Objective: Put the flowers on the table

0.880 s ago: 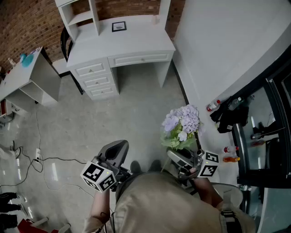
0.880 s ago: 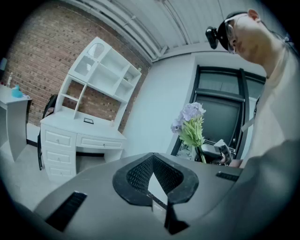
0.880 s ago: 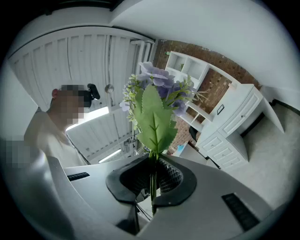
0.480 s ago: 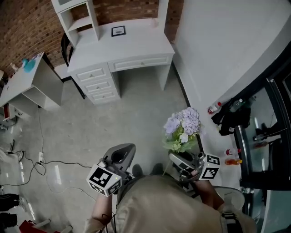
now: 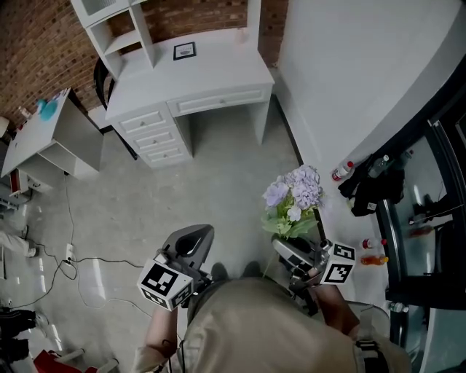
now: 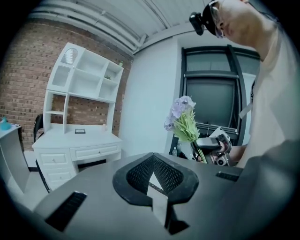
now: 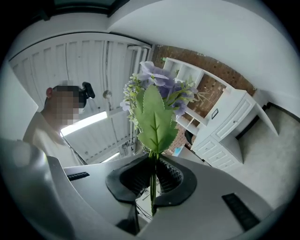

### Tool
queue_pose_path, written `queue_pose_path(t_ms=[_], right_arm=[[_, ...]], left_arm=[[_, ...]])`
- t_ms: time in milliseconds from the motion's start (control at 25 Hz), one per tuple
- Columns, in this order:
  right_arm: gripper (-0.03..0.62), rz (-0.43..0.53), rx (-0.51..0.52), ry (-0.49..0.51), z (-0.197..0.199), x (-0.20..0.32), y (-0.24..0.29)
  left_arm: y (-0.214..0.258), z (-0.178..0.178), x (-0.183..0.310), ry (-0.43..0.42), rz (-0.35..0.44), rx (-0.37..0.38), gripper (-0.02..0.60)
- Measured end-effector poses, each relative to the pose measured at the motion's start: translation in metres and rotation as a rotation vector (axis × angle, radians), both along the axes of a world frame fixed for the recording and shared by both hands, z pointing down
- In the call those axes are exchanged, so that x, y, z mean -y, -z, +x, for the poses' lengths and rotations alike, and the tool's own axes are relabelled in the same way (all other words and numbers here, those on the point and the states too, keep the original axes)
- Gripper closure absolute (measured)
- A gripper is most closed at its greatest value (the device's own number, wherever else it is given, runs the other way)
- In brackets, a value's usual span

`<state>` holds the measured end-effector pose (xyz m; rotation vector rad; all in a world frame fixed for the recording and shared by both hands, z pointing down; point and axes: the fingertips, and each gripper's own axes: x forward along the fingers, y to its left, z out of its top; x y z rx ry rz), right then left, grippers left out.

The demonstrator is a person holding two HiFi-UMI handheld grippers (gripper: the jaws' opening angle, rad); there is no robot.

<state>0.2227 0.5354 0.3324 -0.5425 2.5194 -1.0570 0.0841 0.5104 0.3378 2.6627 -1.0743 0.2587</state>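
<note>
A bunch of pale purple flowers [image 5: 293,198] with green leaves stands upright in my right gripper [image 5: 295,252], which is shut on its thin green stem. In the right gripper view the stem [image 7: 153,183] runs between the dark pads and the blooms [image 7: 159,91] fill the centre. My left gripper [image 5: 191,243] hangs at the lower left, shut with nothing in it; its view shows the pads [image 6: 154,174] together, with the flowers [image 6: 183,117] off to the right. The white desk [image 5: 211,73] with drawers stands far ahead against the brick wall.
A small framed picture [image 5: 184,50] lies on the desk, under a white shelf unit [image 5: 116,22]. A grey side table [image 5: 44,127] stands at the left, with cables [image 5: 65,256] on the floor. Bottles [image 5: 342,171] and a black-framed door [image 5: 426,218] line the right wall.
The view has shifted a little, so the desk sits slightly higher and further left. My left gripper has drifted a little right. The flowers stay gripped and upright.
</note>
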Motion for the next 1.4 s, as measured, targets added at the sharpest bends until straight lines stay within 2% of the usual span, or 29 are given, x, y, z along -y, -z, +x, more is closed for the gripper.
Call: queue_pose_path(t_ms=[160,320,520,800,1280,1400], right_arm=[[0.549,-0.023,0.051,0.013,0.006,0.012,0.002],[0.549,-0.017,0.062,0.017,0.023,0.008,0.000],[0.549,-0.017,0.069,0.032,0.032,0.007,-0.001],[0.549,-0.043,0.055,0.001,0.000,0.052,-0.003],[0.549,-0.026,0.015,0.017,-0.002,0.055,-0.005],[0.549,-0.034,0.010,0.012,-0.015,0.067,-0.002]], left_arm=[[0.001,0.012,0.011,0.000,-0.002,0.017,0.571],[0.004,0.027,0.008,0.007,0.007,0.032,0.571],[0.001,0.030,0.007,0.023,0.001,0.051,0.571],[-0.006,-0.003,0.047,0.016,-0.007,0.048,0.571],[-0.012,-0.005,0.054,0.043,0.011,0.008,0.571],[-0.008,-0.019,0.070,0.041,0.016,-0.005,0.571]])
